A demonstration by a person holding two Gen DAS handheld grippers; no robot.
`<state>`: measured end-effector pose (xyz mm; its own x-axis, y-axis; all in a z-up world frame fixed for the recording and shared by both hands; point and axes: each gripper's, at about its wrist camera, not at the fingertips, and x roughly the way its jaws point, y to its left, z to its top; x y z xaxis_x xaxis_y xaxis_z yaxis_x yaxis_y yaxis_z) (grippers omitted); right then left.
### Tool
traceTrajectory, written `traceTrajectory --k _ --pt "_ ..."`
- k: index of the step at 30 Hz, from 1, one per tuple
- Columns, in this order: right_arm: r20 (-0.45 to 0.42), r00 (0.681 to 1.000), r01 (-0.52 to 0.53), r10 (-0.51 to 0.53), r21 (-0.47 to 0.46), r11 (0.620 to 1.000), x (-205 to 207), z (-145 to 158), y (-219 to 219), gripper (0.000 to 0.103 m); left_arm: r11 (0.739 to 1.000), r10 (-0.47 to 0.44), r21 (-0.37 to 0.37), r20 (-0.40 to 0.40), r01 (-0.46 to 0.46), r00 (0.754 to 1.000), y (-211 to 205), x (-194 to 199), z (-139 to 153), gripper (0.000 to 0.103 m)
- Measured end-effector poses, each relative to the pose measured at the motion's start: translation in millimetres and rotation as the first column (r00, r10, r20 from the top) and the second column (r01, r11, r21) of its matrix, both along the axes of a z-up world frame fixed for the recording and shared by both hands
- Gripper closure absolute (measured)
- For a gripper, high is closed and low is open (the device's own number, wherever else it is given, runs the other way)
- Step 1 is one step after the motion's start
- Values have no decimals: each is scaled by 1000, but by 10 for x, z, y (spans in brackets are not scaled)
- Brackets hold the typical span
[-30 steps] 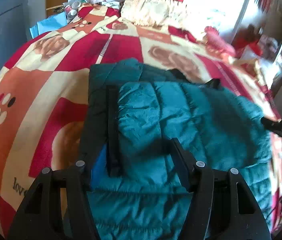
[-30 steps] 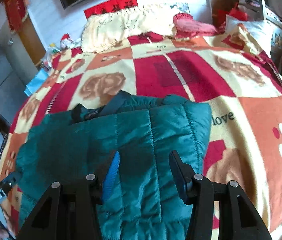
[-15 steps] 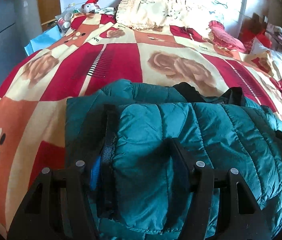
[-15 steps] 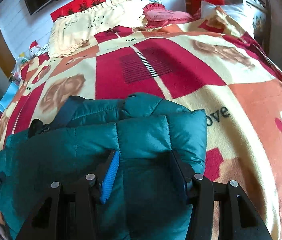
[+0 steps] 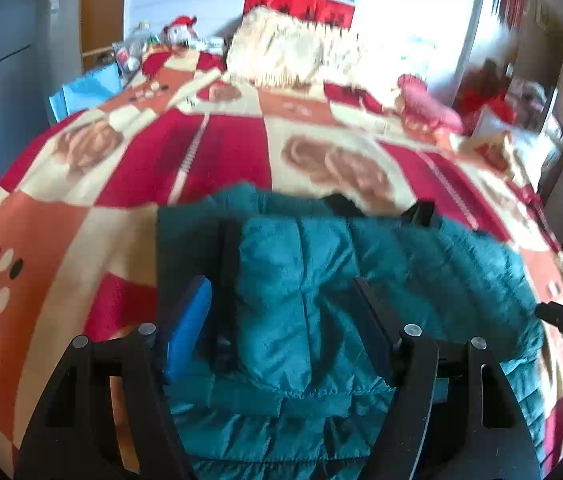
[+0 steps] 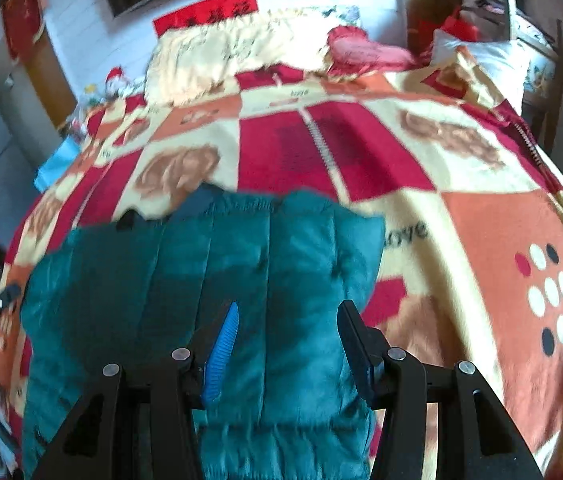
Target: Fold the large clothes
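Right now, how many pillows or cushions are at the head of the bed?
2 that I can see: a cream fringed pillow at the middle and a pink heart-shaped cushion beside it. Clutter at the bed's corners may hide more.

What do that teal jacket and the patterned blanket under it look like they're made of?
Teal jacket: probably thin nylon or polyester shell with padding; it has a slight sheen and stitched puffy channels. Blanket: likely plush synthetic fleece; matte, fuzzy surface with a printed pattern. Neither can be confirmed by look alone.
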<state>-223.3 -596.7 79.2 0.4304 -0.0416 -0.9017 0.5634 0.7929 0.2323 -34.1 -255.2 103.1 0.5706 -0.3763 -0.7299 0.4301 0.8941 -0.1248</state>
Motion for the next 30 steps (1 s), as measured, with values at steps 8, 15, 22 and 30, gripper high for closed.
traceTrajectory --k 8,15,22,30 --pt "-133 988 -85 79 -38 996 -219 -547 201 54 997 10 77 -60 -5 998 -178 28 -468 29" --pt "-61 998 -22 17 -79 997 -549 -158 18 49 999 11 50 -90 -7 996 -106 75 -447 29" --pt "-215 974 -115 74 -185 976 -700 -395 141 43 999 27 48 -86 -23 996 -116 54 -441 29" --pt "-27 997 73 -74 -43 996 -738 -540 -49 75 999 11 52 -71 -7 997 -126 1 -453 27"
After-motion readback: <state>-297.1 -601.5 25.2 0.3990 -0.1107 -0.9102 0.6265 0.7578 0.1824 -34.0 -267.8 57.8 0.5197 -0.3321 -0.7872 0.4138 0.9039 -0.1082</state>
